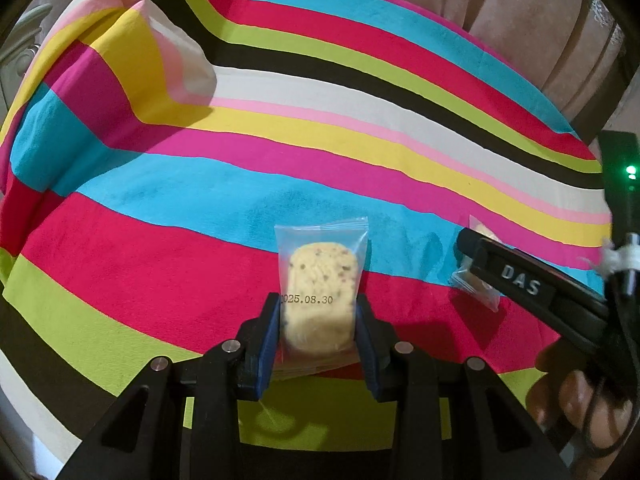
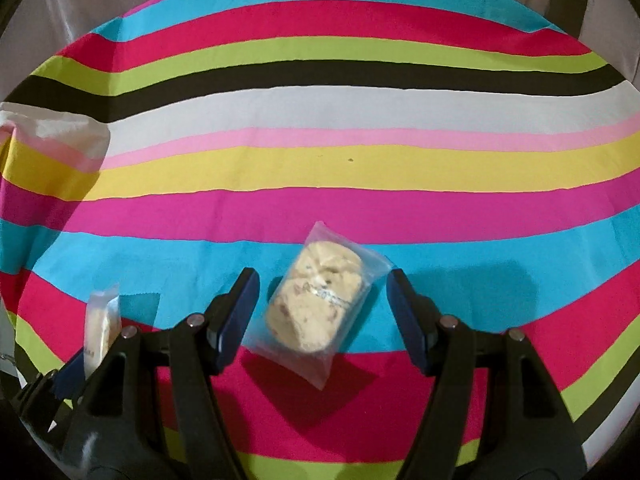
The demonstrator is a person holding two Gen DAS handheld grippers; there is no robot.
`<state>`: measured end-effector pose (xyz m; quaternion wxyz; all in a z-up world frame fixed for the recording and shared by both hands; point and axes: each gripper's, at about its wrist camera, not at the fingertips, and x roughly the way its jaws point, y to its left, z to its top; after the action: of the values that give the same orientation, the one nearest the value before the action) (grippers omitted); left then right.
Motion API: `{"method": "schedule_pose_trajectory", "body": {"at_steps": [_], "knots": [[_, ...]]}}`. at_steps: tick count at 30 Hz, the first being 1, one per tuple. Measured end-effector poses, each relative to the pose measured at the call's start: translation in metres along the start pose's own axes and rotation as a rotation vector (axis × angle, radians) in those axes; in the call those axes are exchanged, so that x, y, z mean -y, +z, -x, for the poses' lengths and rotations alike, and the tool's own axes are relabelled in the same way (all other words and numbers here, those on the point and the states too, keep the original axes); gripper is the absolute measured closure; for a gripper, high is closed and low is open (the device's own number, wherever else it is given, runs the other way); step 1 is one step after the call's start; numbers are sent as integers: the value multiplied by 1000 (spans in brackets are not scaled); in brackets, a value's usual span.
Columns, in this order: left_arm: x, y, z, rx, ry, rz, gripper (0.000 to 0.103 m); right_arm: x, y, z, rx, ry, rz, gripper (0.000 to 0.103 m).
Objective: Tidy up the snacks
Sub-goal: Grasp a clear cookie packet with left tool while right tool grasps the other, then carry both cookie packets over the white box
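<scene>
I judge the sorting barely begun: two wrapped biscuits are in play on the striped cloth (image 2: 320,160), and I see no tidy pile or container to put them in. My left gripper (image 1: 318,312) is closed on the first biscuit packet (image 1: 320,292), pinching its sides and holding it upright above the red stripe, with the printed date facing me. My right gripper (image 2: 322,304) is spread wide, its pads either side of the second biscuit packet (image 2: 316,300), which lies tilted toward one o'clock on the cloth, touching neither pad.
</scene>
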<state>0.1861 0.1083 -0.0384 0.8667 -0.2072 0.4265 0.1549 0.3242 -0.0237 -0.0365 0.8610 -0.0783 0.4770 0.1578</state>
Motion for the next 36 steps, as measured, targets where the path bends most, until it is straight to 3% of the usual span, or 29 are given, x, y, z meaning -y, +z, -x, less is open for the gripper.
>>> {"method": "schedule_pose_trajectory", "body": {"at_steps": [6, 13, 36], "knots": [[2, 0, -1, -2, -2, -10, 67, -3, 1, -12, -18, -15, 31, 36], [2, 1, -2, 1, -8, -20, 67, -4, -3, -7, -9, 8, 63, 63], [25, -5, 10, 3, -43, -100, 67, 23, -51, 30, -56, 52, 95, 64]]}}
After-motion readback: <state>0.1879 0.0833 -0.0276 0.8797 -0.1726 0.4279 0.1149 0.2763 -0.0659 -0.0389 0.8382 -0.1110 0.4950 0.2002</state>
